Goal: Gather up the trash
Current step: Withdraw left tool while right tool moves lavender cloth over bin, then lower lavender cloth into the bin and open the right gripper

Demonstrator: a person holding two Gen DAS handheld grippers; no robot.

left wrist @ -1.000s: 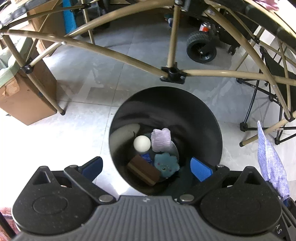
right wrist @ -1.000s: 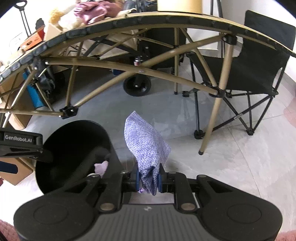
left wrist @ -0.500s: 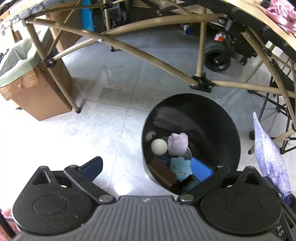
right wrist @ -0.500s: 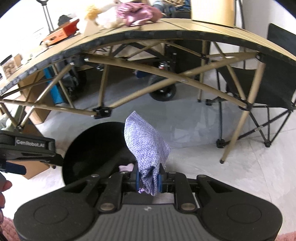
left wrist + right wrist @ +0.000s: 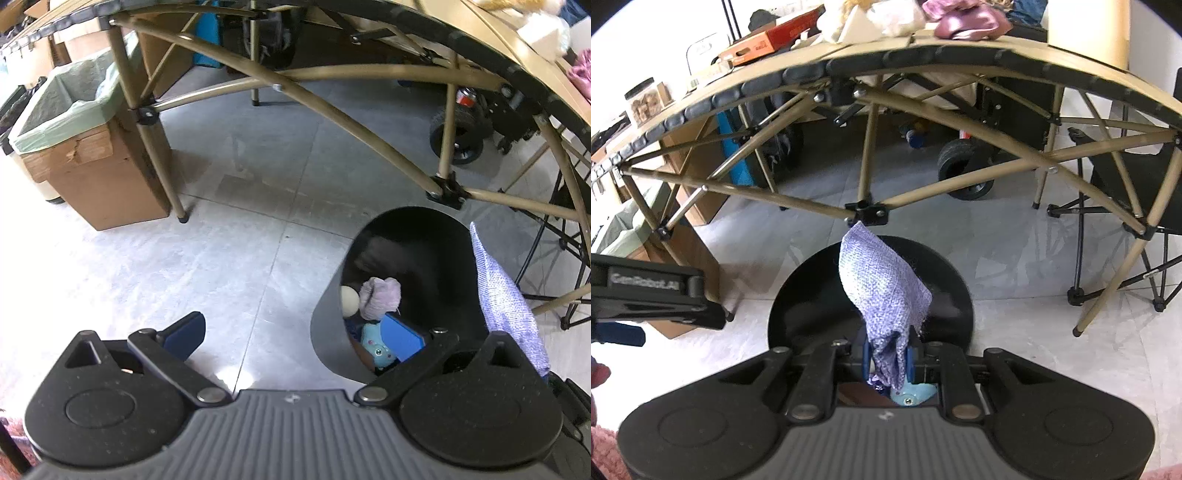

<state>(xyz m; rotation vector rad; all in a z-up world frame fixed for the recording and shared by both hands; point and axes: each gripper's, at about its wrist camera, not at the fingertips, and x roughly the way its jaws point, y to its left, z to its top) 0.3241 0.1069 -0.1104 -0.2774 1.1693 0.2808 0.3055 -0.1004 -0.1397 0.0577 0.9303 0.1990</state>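
- right gripper [image 5: 889,363]: clenched on the bunched lower end of a purple knit cloth [image 5: 882,291]; blue pads pinch it from both sides, and the rest of the cloth stands up ahead of the jaws.
- cloth position: directly above the mouth of the black trash bin [image 5: 955,280], so the drop point looks about reached. from the left wrist view the same cloth [image 5: 506,295] sits at the bin's [image 5: 424,236] right rim.
- handling, my read: cloth is light, soft and floppy, with no stiffness to aim by. it holds a loose peak only because it's gathered at the pinch. not fragile, not slippery; the knit gives the pads good friction.
- grip point: the bunched end is the right place, since several layers sit between the pads. a single edge would likely slip or drape over the bin rim.
- risk: on release it may flutter or snag on a pad, so it's best let go with the jaws over the bin centre, not the rim.
- left gripper [image 5: 295,334]: released, jaws wide with nothing between them. it sits left of the bin, with one blue pad overlapping the bin opening in view.
- already in the bin: a white ball [image 5: 349,301], a lilac plush [image 5: 380,297] and a teal toy [image 5: 378,349].
- writing: "genrobot.ai" in pale letters on the side of the left gripper body [image 5: 646,286], left of the bin. no other text is readable.
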